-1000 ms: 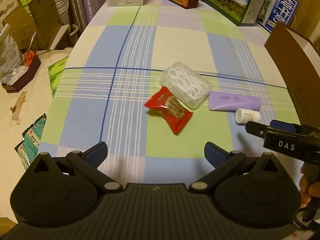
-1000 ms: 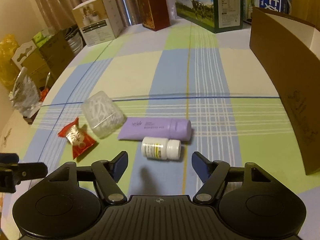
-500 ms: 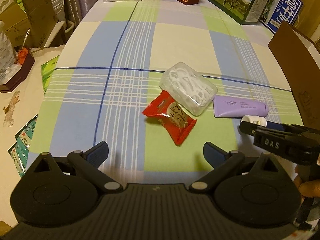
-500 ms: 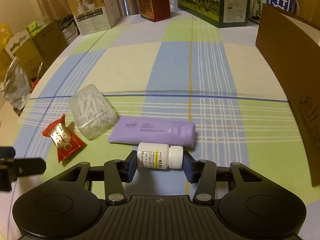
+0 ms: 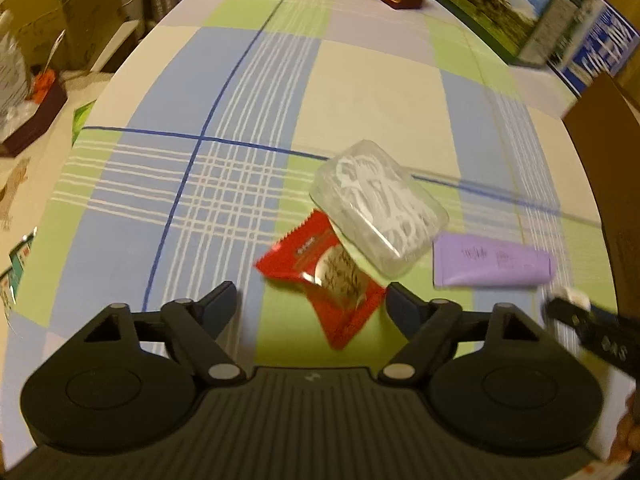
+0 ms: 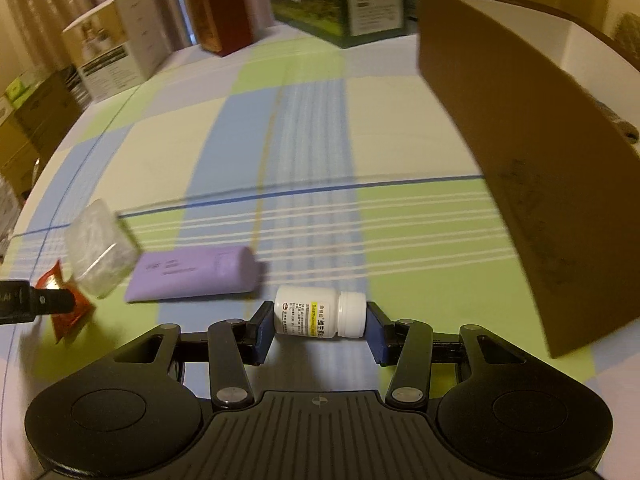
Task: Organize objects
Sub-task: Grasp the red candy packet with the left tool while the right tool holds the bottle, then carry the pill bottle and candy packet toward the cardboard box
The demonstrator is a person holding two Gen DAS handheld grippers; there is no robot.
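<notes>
A red snack packet (image 5: 320, 276) lies on the checked tablecloth (image 5: 240, 100), one end under a clear box of floss picks (image 5: 380, 204). My left gripper (image 5: 312, 300) hangs low over the packet. Its jaws are closing with the packet between the fingertips, and the pads do not press on it. My right gripper (image 6: 320, 320) is shut on a small white pill bottle (image 6: 320, 317), gripped end to end and lying sideways. A purple tube (image 6: 192, 276) lies just left of the bottle. In the right wrist view the clear box (image 6: 100, 252) and packet (image 6: 64, 312) sit at the far left.
A tall brown cardboard box (image 6: 520, 160) with an open top stands at the right of the table. At the far end stand a white box (image 6: 116, 52), a dark red box (image 6: 226, 16) and a green carton (image 6: 344, 0). Clutter sits beyond the table's left edge.
My right gripper shut on the pill bottle and carried it right, away from the purple tube. My left gripper came down closer to the red packet and its jaws narrowed.
</notes>
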